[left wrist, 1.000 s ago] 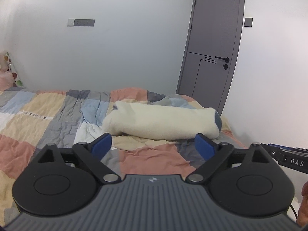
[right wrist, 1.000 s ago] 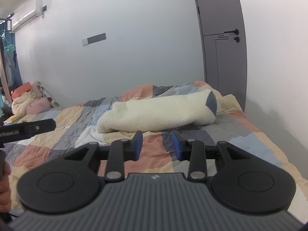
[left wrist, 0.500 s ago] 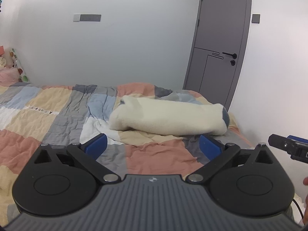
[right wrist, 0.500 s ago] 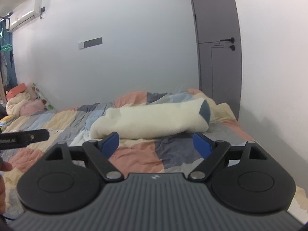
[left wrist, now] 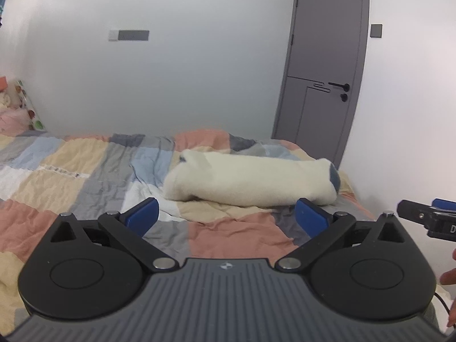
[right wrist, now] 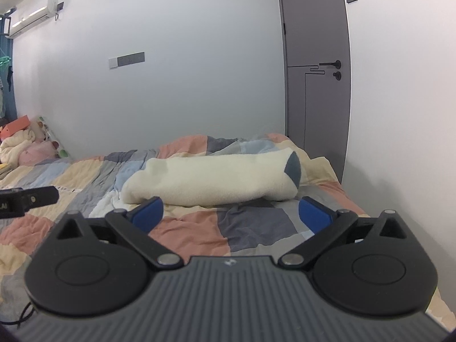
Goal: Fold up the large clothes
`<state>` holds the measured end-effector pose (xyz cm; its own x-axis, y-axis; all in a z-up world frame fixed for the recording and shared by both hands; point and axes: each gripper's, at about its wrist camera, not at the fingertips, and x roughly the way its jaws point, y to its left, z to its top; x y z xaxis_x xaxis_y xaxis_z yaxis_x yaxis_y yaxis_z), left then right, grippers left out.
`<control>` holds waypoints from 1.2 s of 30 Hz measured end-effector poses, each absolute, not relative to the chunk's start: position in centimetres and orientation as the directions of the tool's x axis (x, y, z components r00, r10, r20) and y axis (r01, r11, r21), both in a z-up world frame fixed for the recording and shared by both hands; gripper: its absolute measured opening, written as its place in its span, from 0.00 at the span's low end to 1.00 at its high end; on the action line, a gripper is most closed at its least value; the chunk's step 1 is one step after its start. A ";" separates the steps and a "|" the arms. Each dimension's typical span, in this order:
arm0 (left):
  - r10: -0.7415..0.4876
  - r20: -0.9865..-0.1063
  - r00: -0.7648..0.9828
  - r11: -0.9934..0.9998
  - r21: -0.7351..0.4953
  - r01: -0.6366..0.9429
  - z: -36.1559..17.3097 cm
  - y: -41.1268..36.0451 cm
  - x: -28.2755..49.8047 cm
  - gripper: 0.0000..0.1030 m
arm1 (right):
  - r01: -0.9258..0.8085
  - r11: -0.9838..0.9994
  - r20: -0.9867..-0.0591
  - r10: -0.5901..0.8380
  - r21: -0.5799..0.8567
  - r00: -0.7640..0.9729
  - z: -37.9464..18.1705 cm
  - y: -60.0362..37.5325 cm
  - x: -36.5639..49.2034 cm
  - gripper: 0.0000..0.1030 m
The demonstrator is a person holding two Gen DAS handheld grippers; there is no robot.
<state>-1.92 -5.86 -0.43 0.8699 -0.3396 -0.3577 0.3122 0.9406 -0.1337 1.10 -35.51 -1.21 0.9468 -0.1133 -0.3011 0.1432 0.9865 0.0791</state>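
A cream fleece garment (left wrist: 250,181) lies in a thick folded bundle on the patchwork bed, a grey-blue patch at its right end; the right wrist view shows the same garment (right wrist: 211,178). My left gripper (left wrist: 227,216) hovers over the quilt short of the bundle, open, nothing between its blue pads. My right gripper (right wrist: 232,212) sits likewise in front of the bundle; its jaws are opening and stand wide apart with only quilt behind them. Each gripper's tip shows at the edge of the other's view.
The patchwork quilt (left wrist: 85,176) covers the whole bed. A grey door (left wrist: 322,68) stands at the far right corner, close to the bed. Soft toys and pillows (right wrist: 25,148) pile up at the far left by the white wall.
The right gripper's jaws have spread from nearly together to fully wide. The left gripper's jaws widened slightly. The garment has not moved.
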 end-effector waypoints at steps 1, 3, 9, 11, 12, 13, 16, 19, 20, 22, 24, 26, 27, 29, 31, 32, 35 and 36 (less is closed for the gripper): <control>-0.335 -0.358 0.871 0.942 -0.130 0.309 -0.4 -5.8 -1.9 1.00 | 0.144 0.986 -0.299 -0.115 0.079 0.947 -1.2 -35.5 1.0 1.00; -0.335 -0.363 0.869 0.942 -0.129 0.309 -0.3 -5.7 -1.8 1.00 | 0.147 0.986 -0.296 -0.117 0.082 0.948 -1.2 -35.5 1.0 1.00; -0.338 -0.366 0.867 0.941 -0.110 0.320 -0.2 -6.0 -2.1 1.00 | 0.143 0.986 -0.298 -0.112 0.084 0.948 -1.1 -35.5 1.1 1.00; -0.336 -0.365 0.868 0.942 -0.105 0.320 -0.2 -6.2 -2.2 1.00 | 0.140 0.986 -0.301 -0.108 0.088 0.947 -1.2 -35.5 1.2 1.00; -0.334 -0.363 0.870 0.942 -0.102 0.319 -0.2 -6.2 -2.3 1.00 | 0.140 0.986 -0.306 -0.106 0.090 0.946 -1.3 -35.5 1.2 1.00; -0.334 -0.361 0.870 0.942 -0.101 0.320 -0.2 -6.3 -2.3 1.00 | 0.140 0.986 -0.310 -0.105 0.093 0.945 -1.4 -35.5 1.2 1.00; -0.336 -0.357 0.872 0.941 -0.098 0.323 -0.2 -6.3 -2.5 1.00 | 0.142 0.985 -0.313 -0.106 0.095 0.944 -1.6 -35.5 1.1 1.00; -0.339 -0.354 0.872 0.940 -0.090 0.329 -0.3 -6.5 -2.7 1.00 | 0.138 0.985 -0.311 -0.100 0.104 0.945 -1.8 -35.6 0.9 1.00; -0.337 -0.348 0.875 0.941 -0.084 0.328 -0.3 -6.7 -2.8 1.00 | 0.137 0.985 -0.312 -0.099 0.104 0.945 -1.9 -35.6 0.9 1.00; -0.340 -0.341 0.877 0.939 -0.076 0.335 -0.2 -6.8 -3.0 1.00 | 0.135 0.985 -0.312 -0.096 0.107 0.945 -2.0 -35.6 0.9 1.00; -0.342 -0.340 0.876 0.939 -0.075 0.337 -0.3 -6.9 -3.1 1.00 | 0.135 0.985 -0.316 -0.097 0.103 0.944 -2.0 -35.6 1.0 1.00; -0.343 -0.340 0.876 0.938 -0.075 0.338 -0.4 -6.7 -3.1 1.00 | 0.135 0.986 -0.319 -0.098 0.097 0.943 -2.0 -35.5 1.1 1.00; -0.343 -0.342 0.875 0.938 -0.075 0.339 -0.4 -6.8 -3.1 1.00 | 0.136 0.986 -0.322 -0.098 0.098 0.942 -2.0 -35.4 1.3 1.00; -0.342 -0.345 0.874 0.939 -0.076 0.337 -0.4 -6.8 -3.1 1.00 | 0.132 0.986 -0.327 -0.093 0.098 0.940 -2.0 -35.4 1.3 1.00; -0.343 -0.344 0.874 0.938 -0.085 0.335 -0.4 -6.6 -3.1 1.00 | 0.133 0.988 -0.329 -0.099 0.083 0.939 -2.0 -35.1 1.3 1.00; -0.345 -0.345 0.873 0.938 -0.087 0.336 -0.4 -6.6 -3.1 1.00 | 0.132 0.988 -0.329 -0.099 0.079 0.939 -2.0 -35.0 1.3 1.00; -0.356 -0.351 0.866 0.933 -0.083 0.350 -0.4 -6.6 -3.1 1.00 | 0.134 0.988 -0.329 -0.101 0.081 0.939 -2.0 -34.9 1.3 1.00; -0.354 -0.351 0.866 0.933 -0.078 0.350 -0.4 -6.6 -3.1 1.00 | 0.136 0.987 -0.330 -0.101 0.084 0.938 -2.0 -34.9 1.3 1.00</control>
